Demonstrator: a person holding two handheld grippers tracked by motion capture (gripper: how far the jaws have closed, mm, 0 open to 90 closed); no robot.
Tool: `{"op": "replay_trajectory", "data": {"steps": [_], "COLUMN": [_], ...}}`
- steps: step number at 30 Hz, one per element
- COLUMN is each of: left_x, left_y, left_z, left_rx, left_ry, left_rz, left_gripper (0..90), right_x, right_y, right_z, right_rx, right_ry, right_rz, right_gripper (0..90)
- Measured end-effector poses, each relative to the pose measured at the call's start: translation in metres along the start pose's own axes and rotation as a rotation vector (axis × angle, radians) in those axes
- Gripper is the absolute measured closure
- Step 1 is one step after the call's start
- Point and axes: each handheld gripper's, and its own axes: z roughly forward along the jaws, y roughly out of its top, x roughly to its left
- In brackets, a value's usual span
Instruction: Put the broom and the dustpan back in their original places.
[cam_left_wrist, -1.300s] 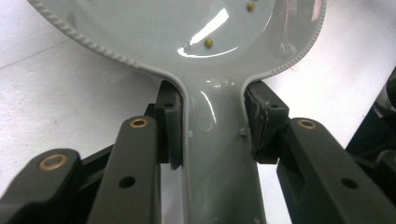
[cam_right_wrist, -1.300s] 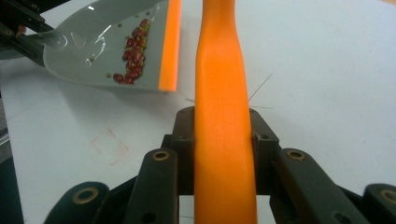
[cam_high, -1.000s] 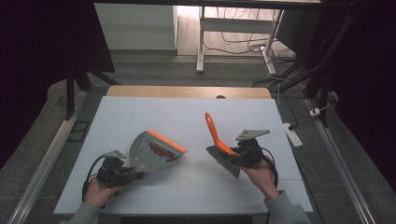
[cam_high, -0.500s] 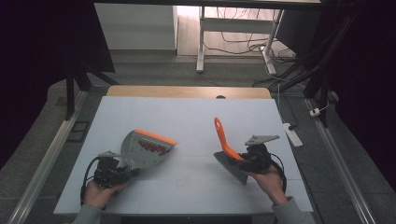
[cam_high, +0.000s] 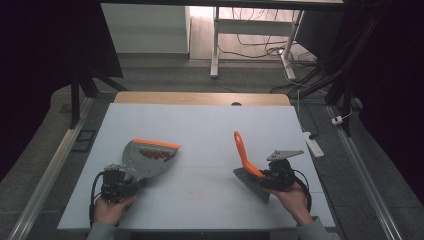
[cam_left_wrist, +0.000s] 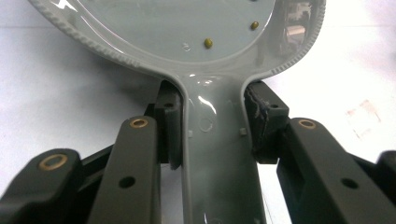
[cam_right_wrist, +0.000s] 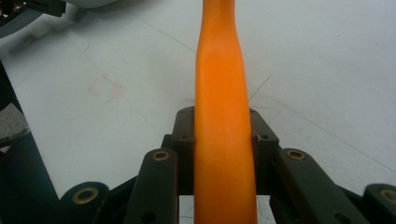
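The dustpan (cam_high: 148, 157) is grey plastic with an orange lip along its front edge and a few small crumbs in its pan. It sits at the table's (cam_high: 200, 125) left front, and its narrow grey handle (cam_left_wrist: 219, 158) runs straight between the left gripper's (cam_high: 119, 184) jaws, which are clamped on it from both sides. The hand brush (cam_high: 250, 172) has an orange handle (cam_right_wrist: 223, 140) and dark bristles; the right gripper (cam_high: 277, 176) pinches that handle at the table's right front, handle slanting up and away.

A white-topped table (cam_high: 200, 125) is set on a grey floor (cam_high: 250, 75). Beyond it, a white desk frame (cam_high: 216, 45) and tangled cables (cam_high: 260, 40) are lit brightly, while both sides are left dark.
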Motion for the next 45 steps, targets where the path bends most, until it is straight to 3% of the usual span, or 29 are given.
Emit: {"op": "replay_trajectory", "data": {"steps": [7,21,38,41,45], "left_x": [0.001,0.005,0.004,0.004,0.004], "left_y": [-0.001,-0.002,-0.002,-0.002,-0.002], "left_z": [0.004,0.008,0.01,0.009,0.008], "left_rx": [0.01,0.027,0.029,0.029,0.021], "left_ry": [0.024,0.048,0.048,0.041,0.043], "left_rz": [-0.024,-0.035,-0.029,-0.026,-0.028], "left_gripper": [61.4,61.3,60.5,57.4,45.4], "right_x": [-0.003,-0.031,-0.053,-0.054,-0.055], "right_y": [-0.005,-0.01,-0.015,-0.015,-0.015], "right_z": [0.005,0.012,0.021,0.023,0.024], "right_rx": [0.034,0.061,0.105,0.12,0.125], "right_ry": [0.008,-0.037,-0.091,-0.1,-0.122], "right_rz": [0.02,0.09,0.099,0.103,0.095], "right_gripper": [70.9,69.3,50.1,46.4,43.7]}}
